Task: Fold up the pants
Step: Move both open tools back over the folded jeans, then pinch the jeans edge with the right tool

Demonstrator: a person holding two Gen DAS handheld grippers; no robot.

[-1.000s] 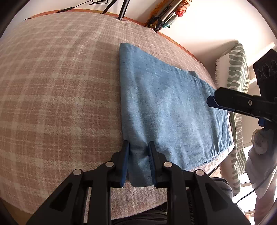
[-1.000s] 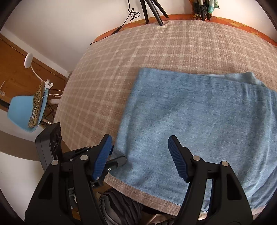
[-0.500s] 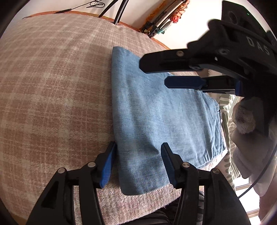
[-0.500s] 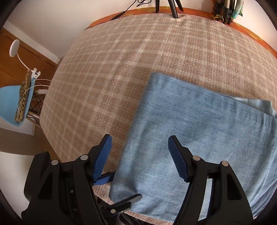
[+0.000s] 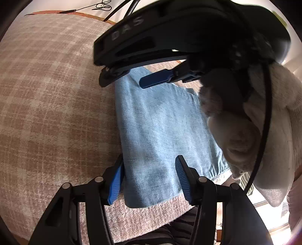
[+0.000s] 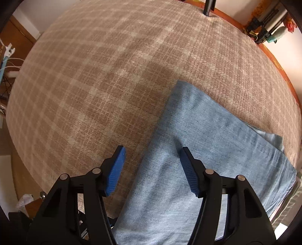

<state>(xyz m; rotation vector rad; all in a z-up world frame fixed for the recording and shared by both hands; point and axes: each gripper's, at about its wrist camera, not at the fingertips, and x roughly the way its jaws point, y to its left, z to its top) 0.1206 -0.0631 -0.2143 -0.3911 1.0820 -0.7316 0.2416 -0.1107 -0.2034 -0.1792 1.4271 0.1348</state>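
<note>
Light blue folded pants [image 5: 160, 128] lie flat on a brown plaid blanket [image 5: 56, 113]. My left gripper [image 5: 149, 158] stands open, its blue pads astride the pants' near left corner without pressing it. In the left wrist view my right gripper [image 5: 121, 83] looms over the far end of the pants, held by a hand in a fluffy white sleeve [image 5: 273, 122]. In the right wrist view the right gripper [image 6: 152, 148] points down, jaws closing but still apart. Its left pad hangs over the blanket [image 6: 94, 75] and its right pad over the pants [image 6: 207, 141], with the folded left edge between them.
Tripod legs [image 6: 209, 7] stand at the blanket's far edge, beside an orange rim [image 6: 273, 56] and some rods and tools [image 6: 270, 28]. A green striped cushion [image 5: 245, 181] shows past the pants' right end. The blanket drops off close in front of me.
My left gripper let go of the pants' near corner and opened. My right gripper swung from the near edge to over the pants' left fold, now filling the top of the left wrist view.
</note>
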